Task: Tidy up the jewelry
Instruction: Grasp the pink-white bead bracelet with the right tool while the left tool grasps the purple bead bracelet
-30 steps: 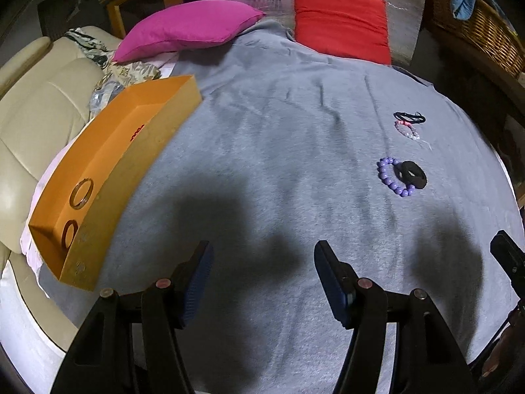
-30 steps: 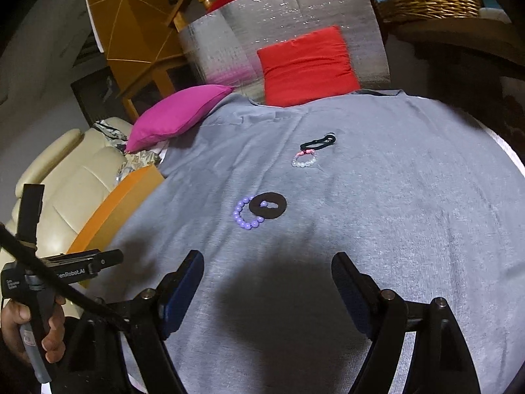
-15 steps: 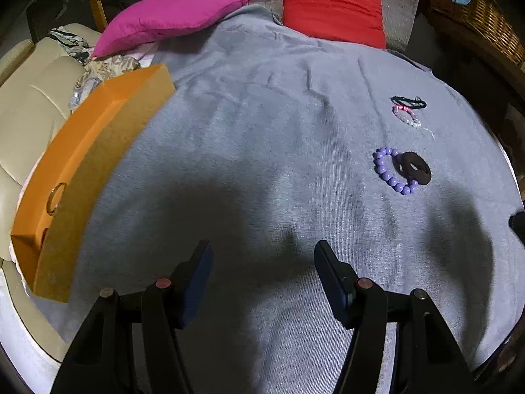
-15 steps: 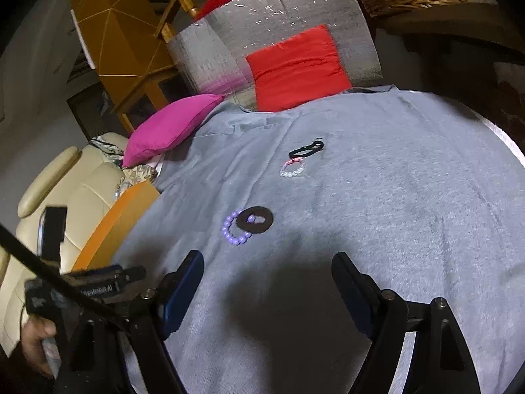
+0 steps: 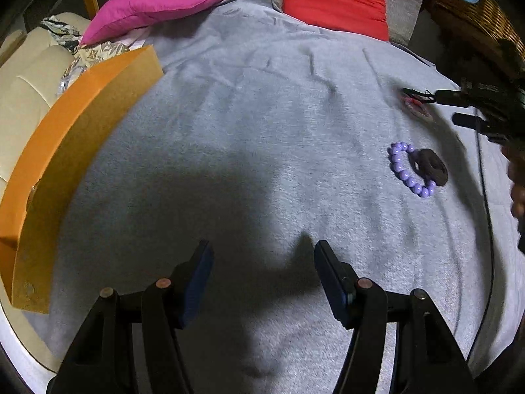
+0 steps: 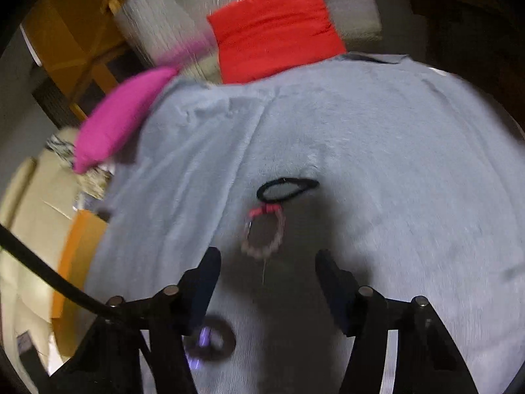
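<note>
Presently, on grey blanket [image 6: 377,151]: clear-bead bracelet [image 6: 262,234] just ahead of closing, empty right gripper [image 6: 267,282]; black cord loop [image 6: 287,189] beyond; left gripper [image 5: 262,271] open, empty.

Under my jaws lies fuzzy matt grey cloth [image 5: 262,138]; glossy purple beads [image 5: 407,172] shine right of centre; matt cardboard box [image 5: 65,151] at left.

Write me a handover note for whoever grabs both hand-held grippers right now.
Left hand-held gripper: open, empty, over bare grey blanket.
Right hand-held gripper: empty, jaws closing, just short of the clear bead bracelet; black hair tie beyond it.
Purple bead bracelet and dark ring lie together on the blanket.
Orange box at the blanket's left edge.
Left: all four pieces are not boxed yet.
</note>
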The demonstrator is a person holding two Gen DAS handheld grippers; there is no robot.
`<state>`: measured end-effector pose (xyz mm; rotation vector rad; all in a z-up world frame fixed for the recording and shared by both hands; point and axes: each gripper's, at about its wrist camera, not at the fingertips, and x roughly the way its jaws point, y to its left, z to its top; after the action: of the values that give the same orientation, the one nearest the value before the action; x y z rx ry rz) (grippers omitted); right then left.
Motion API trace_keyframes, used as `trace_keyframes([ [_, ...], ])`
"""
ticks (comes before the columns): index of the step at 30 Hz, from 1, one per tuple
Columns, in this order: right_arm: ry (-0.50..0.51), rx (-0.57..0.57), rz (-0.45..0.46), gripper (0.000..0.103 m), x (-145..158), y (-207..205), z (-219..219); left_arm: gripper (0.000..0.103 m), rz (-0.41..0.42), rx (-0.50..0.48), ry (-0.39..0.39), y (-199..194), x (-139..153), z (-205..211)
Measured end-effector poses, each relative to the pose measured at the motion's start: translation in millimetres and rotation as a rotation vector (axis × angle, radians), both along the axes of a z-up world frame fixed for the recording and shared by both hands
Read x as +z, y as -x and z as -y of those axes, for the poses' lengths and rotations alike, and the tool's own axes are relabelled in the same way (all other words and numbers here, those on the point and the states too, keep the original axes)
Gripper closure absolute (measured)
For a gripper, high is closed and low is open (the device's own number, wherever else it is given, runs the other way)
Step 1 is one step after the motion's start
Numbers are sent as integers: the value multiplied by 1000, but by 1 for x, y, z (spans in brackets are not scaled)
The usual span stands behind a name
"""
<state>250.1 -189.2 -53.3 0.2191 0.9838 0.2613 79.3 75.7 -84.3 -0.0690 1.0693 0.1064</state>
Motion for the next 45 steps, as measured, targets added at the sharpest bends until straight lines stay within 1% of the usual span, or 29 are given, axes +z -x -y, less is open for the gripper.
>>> trace_keyframes([
  [3,55,0,-50,47,-12,-20,-10,39,-5,5,7,-5,-4,-8],
  [5,88,-11,-81,52,-22,-27,-14,39,-1,10,12,-7,-6,-12],
  [7,109,-13,-90,53,-28,-30,-16,39,5,11,11,-10,-7,-12],
  [9,138,-20,-94,69,-29,-34,-19,39,5,9,11,-13,-7,-10],
  [10,142,-12,-108,91,-30,-37,-20,39,4,8,13,-13,-7,-10],
  [11,145,-3,-119,95,-31,-40,-21,39,2,6,16,-14,-6,-9],
  [13,194,27,-114,95,-29,-42,-28,39,3,1,22,-16,-4,-7],
  [14,190,31,-109,95,-27,-42,-28,39,5,-3,20,-17,-3,-5],
  [18,120,0,-76,95,-18,-29,-10,39,17,-28,25,-25,8,6],
  [21,91,2,-48,95,-13,-9,2,39,15,-45,67,-41,14,15],
  [24,27,-17,-24,95,-8,9,17,39,-2,-70,87,-65,16,32],
  [27,-27,-29,-5,95,-5,26,28,39,-29,-113,74,-84,11,54],
  [29,-51,-29,5,95,-3,35,32,39,-45,-118,43,-94,6,65],
  [31,-68,-21,19,95,0,43,34,39,-57,-131,40,-101,2,72],
  [35,-95,-15,41,95,7,56,39,39,-78,-123,2,-108,-9,81],
  [37,-109,-12,53,95,11,60,40,42,-82,-144,-17,-107,-8,85],
  [38,-110,-9,61,95,14,62,40,48,-87,-152,-6,-106,-5,84],
  [39,-112,-6,68,95,17,64,40,49,-91,-154,2,-104,-3,84],
  [42,-118,-3,77,95,20,70,42,49,-106,-165,37,-104,2,81],
  [45,-125,-3,82,95,21,73,44,49,-87,-190,52,-99,7,82],
])
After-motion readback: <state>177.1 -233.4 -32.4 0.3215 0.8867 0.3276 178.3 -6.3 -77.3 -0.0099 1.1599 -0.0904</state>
